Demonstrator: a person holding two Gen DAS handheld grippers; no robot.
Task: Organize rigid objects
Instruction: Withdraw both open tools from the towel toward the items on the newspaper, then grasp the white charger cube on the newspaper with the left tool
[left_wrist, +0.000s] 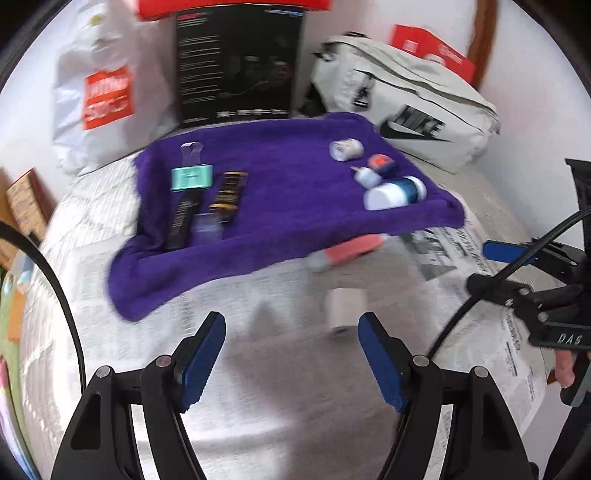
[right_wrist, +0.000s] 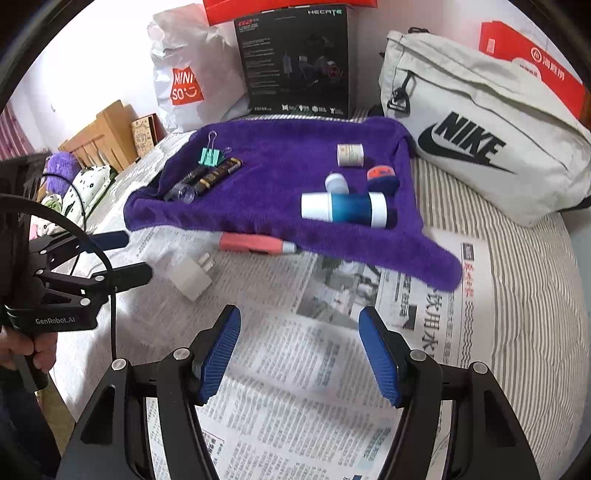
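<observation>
Left claw (left_wrist: 291, 354): was held released and empty above the newspaper (right_wrist: 295, 369), near the white plug adapter (left_wrist: 347, 306).
Right claw (right_wrist: 299, 350): was seen released, nothing between its pads.
Sorted things: the binder clip (right_wrist: 211, 157), dark tubes (right_wrist: 218, 176), blue-and-white bottle (right_wrist: 345, 208) and small jar (right_wrist: 350, 155) were laid in two groups on the purple towel (right_wrist: 280, 170).
Left over: the adapter and the pink pen (right_wrist: 255, 243) were lying off the towel, the pen touching its front edge.
Step judged: the adapter was probably to be fetched next.
Advice: it should be straddled squarely across its flat sides, prongs kept clear of the pads.
</observation>
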